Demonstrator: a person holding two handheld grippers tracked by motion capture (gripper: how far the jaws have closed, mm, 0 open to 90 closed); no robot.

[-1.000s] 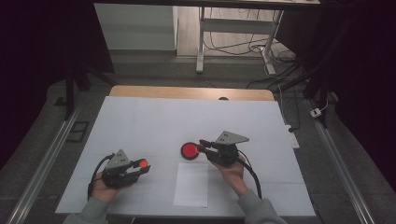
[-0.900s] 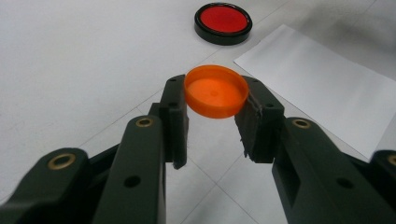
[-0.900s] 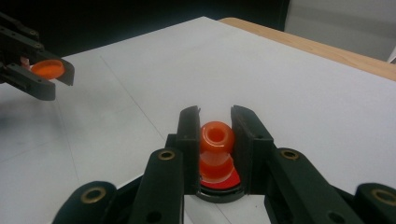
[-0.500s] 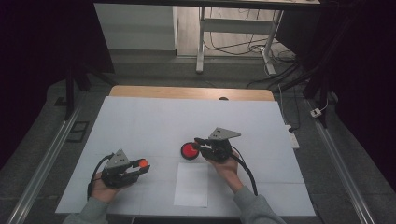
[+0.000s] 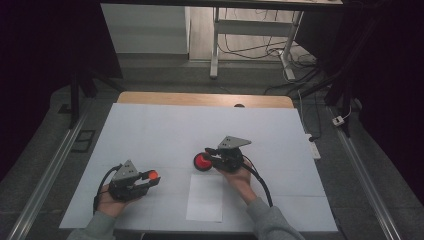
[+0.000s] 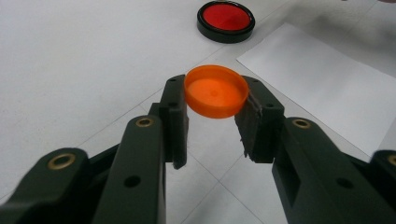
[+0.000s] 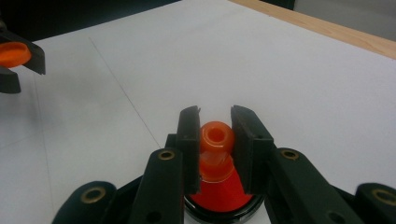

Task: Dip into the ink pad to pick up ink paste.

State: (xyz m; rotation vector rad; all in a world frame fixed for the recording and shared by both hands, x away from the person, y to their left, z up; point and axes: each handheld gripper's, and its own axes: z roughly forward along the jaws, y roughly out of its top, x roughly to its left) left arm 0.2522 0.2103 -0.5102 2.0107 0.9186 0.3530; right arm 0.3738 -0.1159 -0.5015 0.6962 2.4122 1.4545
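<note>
My left gripper (image 5: 151, 176) (image 6: 215, 105) is shut on a flat orange cap (image 6: 215, 91), pinched by its rim and held just over the white table at the front left. My right gripper (image 5: 211, 157) (image 7: 215, 128) is shut on a small orange piece with a round open neck (image 7: 216, 136). It holds that piece directly above a red disc with a black rim (image 5: 202, 161) (image 6: 226, 19) that lies on the table near the middle. The orange cap (image 7: 13, 53) is also visible far off in the right gripper view.
A white sheet of paper (image 5: 205, 198) (image 6: 322, 79) lies near the front edge, between the two hands. The white table top (image 5: 200, 125) ends in a wooden strip (image 5: 200, 99) at the far side. Cables trail from both grippers toward the person.
My right gripper has slid left with the orange piece and now overlaps the red disc's right edge. The left gripper and the disc have stayed put.
</note>
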